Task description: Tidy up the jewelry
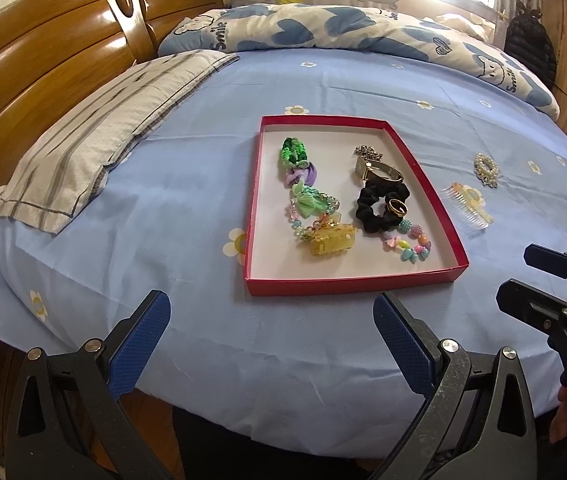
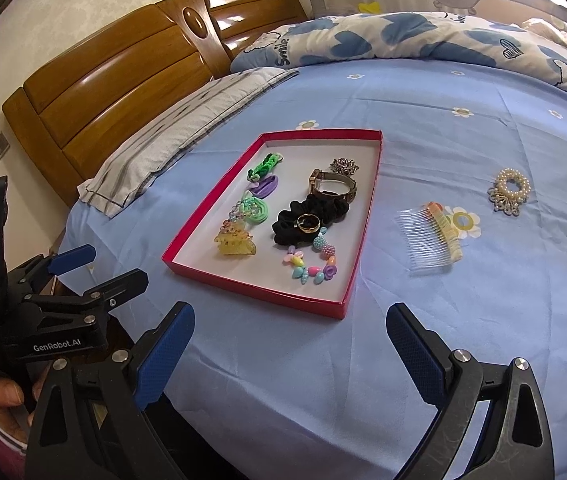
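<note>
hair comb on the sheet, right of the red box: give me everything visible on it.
The hair comb has a row of clear, plastic-looking teeth along one side and a spine trimmed in pale yellow, orange and green. It lies flat on the blue sheet, outside the red box to its right, teeth pointing toward the box. It partly overlaps a printed flower and touches only the sheet. The pearl hair tie lies apart beyond it. Neither gripper is near it.

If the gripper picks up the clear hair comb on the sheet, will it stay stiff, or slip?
The hair comb looks like hard, clear plastic, so it probably stays stiff and is light. Its thin teeth look fragile, so a hard squeeze might snap them. It lies flat on the soft bed sheet, so the fingers may slide off its smooth surface.
</note>
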Motion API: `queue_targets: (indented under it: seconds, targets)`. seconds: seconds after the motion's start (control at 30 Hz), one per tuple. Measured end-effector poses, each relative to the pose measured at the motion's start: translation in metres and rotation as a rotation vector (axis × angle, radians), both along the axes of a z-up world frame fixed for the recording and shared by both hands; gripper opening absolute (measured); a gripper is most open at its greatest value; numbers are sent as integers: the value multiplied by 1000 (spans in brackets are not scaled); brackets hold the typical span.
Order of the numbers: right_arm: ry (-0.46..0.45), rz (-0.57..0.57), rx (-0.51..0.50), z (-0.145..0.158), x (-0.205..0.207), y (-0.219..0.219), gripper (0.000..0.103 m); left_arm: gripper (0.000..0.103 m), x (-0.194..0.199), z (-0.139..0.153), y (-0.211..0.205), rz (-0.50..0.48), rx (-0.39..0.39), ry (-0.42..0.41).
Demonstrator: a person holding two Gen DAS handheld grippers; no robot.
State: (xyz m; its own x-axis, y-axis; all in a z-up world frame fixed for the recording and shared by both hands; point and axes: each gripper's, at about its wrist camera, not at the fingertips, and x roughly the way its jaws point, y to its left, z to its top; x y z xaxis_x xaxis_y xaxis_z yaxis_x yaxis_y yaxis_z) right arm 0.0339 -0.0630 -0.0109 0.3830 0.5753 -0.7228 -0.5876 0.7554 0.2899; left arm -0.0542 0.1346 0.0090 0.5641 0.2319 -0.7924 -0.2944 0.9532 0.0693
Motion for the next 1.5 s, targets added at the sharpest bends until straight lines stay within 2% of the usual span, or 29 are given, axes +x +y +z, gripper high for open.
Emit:
queue_targets:
  seconds: [1.5]
  targets:
    - [-37, -19, 7, 5, -2, 3, 98, 102, -3, 2, 0, 7, -12, -6]
